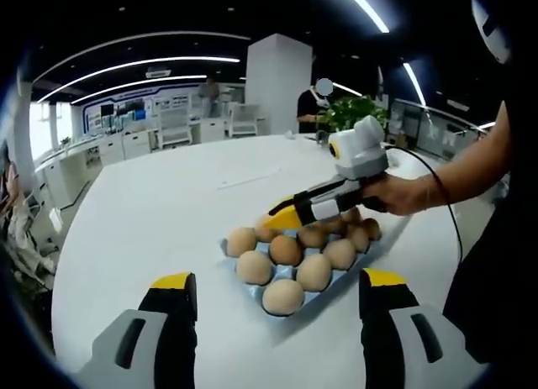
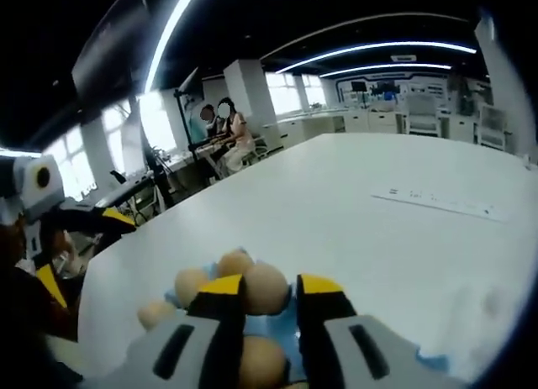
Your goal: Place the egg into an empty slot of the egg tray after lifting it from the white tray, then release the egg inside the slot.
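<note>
The eggs (image 1: 286, 249) sit in a blue egg tray (image 1: 252, 290) at the lower centre of the left gripper view, on the white worktop (image 1: 168, 204). Just above them, right of centre, the right claw (image 1: 282, 208) reaches over the far rows, held by a person's hand (image 1: 402, 194); I cannot tell whether it grips anything there. In the right gripper view its yellow-tipped jaws stand close together at bottom centre, an egg (image 2: 266, 288) showing between and beyond them. The left claw (image 1: 277, 284) hangs wide apart, nothing in it, at the frame's bottom.
</note>
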{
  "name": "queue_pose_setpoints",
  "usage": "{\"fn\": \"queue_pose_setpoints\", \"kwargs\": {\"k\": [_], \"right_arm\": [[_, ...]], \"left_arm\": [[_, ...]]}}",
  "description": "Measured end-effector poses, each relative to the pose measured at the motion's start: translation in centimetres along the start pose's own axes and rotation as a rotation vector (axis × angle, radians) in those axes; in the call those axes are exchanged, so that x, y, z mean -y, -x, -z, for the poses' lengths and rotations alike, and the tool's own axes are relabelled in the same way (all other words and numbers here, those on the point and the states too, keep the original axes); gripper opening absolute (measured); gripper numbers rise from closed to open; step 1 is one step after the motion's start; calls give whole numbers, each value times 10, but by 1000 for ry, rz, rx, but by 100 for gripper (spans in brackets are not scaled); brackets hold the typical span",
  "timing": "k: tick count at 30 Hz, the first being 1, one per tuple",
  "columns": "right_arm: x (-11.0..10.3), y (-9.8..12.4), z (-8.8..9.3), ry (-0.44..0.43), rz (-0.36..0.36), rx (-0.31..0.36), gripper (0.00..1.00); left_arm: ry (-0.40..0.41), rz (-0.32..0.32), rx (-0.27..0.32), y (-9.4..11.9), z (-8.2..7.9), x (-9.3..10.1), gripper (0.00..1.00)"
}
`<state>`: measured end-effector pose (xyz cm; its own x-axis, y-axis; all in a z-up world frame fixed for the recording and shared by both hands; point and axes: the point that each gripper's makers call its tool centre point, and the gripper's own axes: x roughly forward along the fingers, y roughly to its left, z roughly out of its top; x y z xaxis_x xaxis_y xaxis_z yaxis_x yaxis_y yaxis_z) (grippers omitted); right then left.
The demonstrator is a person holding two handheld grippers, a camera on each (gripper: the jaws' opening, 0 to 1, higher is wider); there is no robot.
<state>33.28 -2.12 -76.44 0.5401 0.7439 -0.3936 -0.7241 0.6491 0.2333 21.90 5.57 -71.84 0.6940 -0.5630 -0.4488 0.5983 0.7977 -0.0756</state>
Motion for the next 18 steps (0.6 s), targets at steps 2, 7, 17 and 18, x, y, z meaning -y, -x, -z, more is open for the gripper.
{"fn": "queue_pose_setpoints", "kwargs": {"k": [2, 7, 17, 18], "right_arm": [[1, 7, -3, -6, 8, 17, 22], [8, 20, -6, -6, 24, 41, 22], [38, 53, 5, -30, 107, 45, 22], [44, 58, 7, -35, 124, 49, 22]], "left_arm": [[0, 6, 3, -1, -1, 2, 79], [-5, 12, 7, -2, -3, 5, 79], [-13, 19, 10, -3, -5, 8, 79], [-14, 21, 11, -3, -5, 9, 78]]}}
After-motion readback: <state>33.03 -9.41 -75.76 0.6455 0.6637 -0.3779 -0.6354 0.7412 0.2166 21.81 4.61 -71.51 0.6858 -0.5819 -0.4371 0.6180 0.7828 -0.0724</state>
